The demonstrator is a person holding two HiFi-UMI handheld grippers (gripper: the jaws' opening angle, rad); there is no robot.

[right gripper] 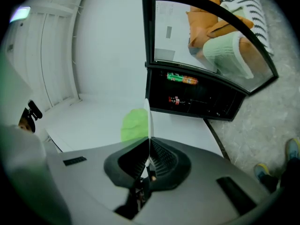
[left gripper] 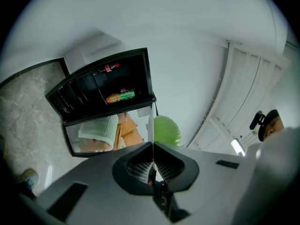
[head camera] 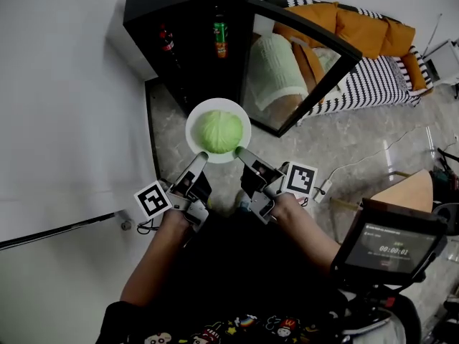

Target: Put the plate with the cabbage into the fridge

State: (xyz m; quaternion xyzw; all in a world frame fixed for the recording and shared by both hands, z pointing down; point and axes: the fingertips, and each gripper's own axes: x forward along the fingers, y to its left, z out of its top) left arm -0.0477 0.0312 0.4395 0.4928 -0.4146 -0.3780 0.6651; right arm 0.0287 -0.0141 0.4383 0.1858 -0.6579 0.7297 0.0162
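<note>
Left gripper (head camera: 199,158): we see its fingers (left gripper: 137,165) closed on the plate (head camera: 192,129) rim
Right gripper (head camera: 241,152): fingers clamped on the opposite rim
Cabbage (head camera: 219,131): sits on the plate, which we hold in the air just before the open fridge (head camera: 179,20)
Fridge door (head camera: 301,63): swung wide; bottles (head camera: 221,38) stand on a shelf inside

Only legible text is the timer on the black screen (head camera: 393,246), lower right of the head view. It reads 00:00:01 (last digit soft). The small print line above it is too small to read. The left marker cube (head camera: 153,200) and right marker cube (head camera: 300,179) carry black-and-white square codes, no letters or digits. The red bottle (head camera: 166,40) and green-orange bottle (head camera: 220,39) in the fridge (head camera: 179,20) show label colours only, no readable brand in any view.
</note>
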